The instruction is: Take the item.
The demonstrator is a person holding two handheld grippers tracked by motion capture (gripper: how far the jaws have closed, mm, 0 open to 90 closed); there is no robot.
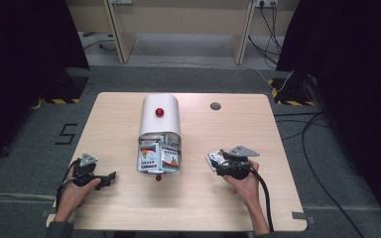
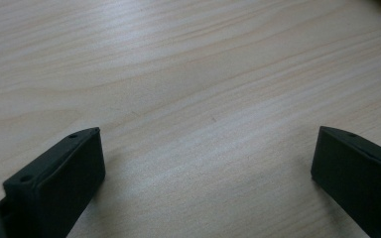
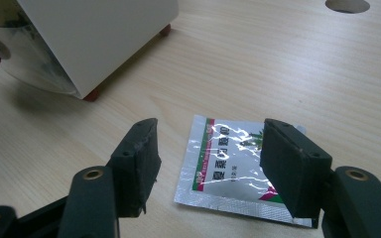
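We hold the right gripper (image 3: 208,163) with jaws apart, straddling the foil sachet (image 3: 228,168), which lies flat on the table (image 3: 287,64) just right of the white container (image 3: 94,39). We judge the sachet light, thin, pliable and slippery; pinch a sealed edge, not the centre. The left gripper (image 2: 206,163) is spread wide over bare wood.

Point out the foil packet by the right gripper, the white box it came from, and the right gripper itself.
Foil packet (image 3: 228,166), right gripper view, printed face.
White box (image 1: 160,116), high view, top panel beside the red knob.
Right gripper (image 3: 208,166), right gripper view, midway between its open fingers.
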